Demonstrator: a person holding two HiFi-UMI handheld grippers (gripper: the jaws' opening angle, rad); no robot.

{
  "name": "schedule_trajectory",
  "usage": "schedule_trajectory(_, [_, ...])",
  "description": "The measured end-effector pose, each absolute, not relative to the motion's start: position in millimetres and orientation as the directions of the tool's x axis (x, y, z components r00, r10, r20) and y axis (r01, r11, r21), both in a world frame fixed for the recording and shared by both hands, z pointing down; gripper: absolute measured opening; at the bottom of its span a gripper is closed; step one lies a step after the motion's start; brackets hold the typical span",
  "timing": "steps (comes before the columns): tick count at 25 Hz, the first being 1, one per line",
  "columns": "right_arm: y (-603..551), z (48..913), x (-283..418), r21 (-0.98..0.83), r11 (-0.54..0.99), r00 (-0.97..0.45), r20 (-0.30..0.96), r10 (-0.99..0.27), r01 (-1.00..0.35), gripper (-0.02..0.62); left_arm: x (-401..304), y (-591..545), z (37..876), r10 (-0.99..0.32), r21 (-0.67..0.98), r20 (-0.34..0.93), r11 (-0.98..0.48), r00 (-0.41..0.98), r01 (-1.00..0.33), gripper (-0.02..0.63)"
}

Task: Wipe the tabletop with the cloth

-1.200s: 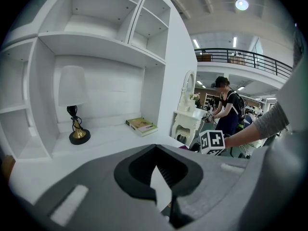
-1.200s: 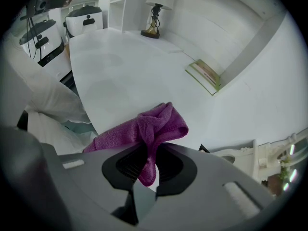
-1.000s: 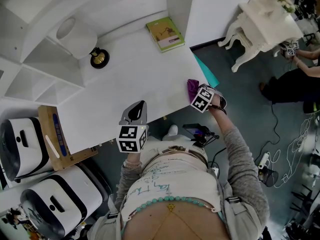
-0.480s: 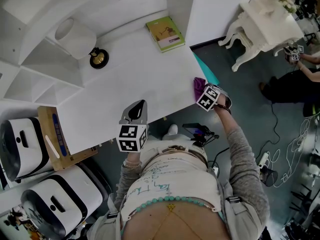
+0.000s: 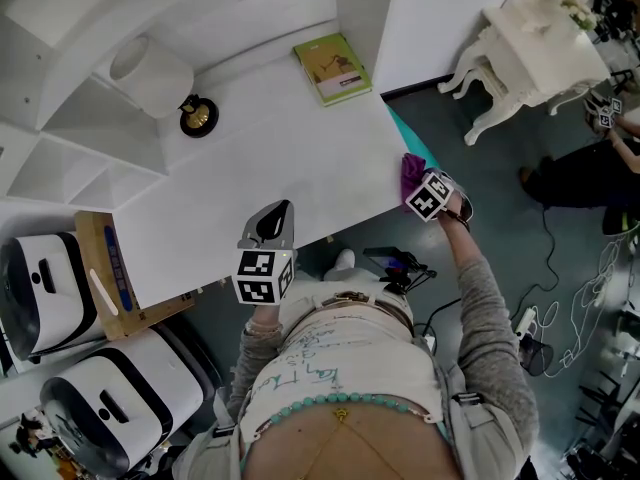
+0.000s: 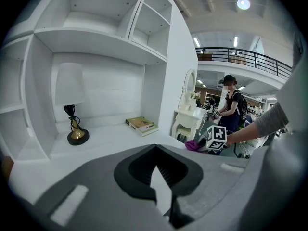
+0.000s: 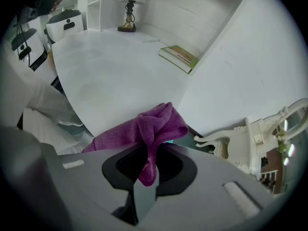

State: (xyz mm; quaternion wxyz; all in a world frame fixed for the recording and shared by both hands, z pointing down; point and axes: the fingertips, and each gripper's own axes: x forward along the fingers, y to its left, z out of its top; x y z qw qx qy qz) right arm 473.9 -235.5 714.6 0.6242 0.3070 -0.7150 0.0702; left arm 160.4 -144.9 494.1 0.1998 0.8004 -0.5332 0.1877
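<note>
My right tongs [image 5: 418,182]: clamped on cloth [image 5: 411,165], desk [image 5: 260,158] edge, frame right, mid-wipe. Left tongs [image 5: 272,223]: together, empty. Next, likely: sweep inward.

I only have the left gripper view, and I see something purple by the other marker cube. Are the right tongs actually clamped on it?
Observer: Yes. In the right gripper view, the right tongs are shut on the purple cloth, with a fold hanging between the jaws.
Operator: Where on the table is it?
Observer: The head view puts the purple cloth at the right edge of the tabletop.
Operator: And where are my left tongs?
Observer: In the head view, the left tongs hover just inside the tabletop's near edge, well apart from the purple cloth.
</note>
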Motion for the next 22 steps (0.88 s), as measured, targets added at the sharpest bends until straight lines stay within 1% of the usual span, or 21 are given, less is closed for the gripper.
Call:
schedule_trajectory(8, [-240.7, 714.7, 504.8, 0.321, 0.757, 0.015, 0.925, -0.381, -0.569, 0.075, 154.5, -146.4, 494.4, -0.783, 0.122, 0.515, -0.337, 0.35, -0.934, 0.0])
schedule_trajectory(16, [-242.9, 708.1, 534.2, 0.372, 0.645, 0.096, 0.902, -0.421, -0.668, 0.075, 138.1, -146.0, 494.8, -0.792, 0.129, 0.513, -0.311, 0.331, -0.942, 0.0])
schedule_trajectory(19, [-244.9, 692.5, 536.0, 0.368, 0.589, 0.077, 0.885, -0.458, -0.72, 0.075, 130.2, -144.6, 494.7, -0.794, 0.132, 0.51, -0.306, 0.33, -0.943, 0.0])
schedule_trajectory(22, [-247.3, 671.1, 524.9, 0.363, 0.567, 0.038, 0.863, -0.503, -0.739, 0.075, 120.6, -144.5, 493.8, -0.8, 0.134, 0.503, -0.302, 0.327, -0.944, 0.0])
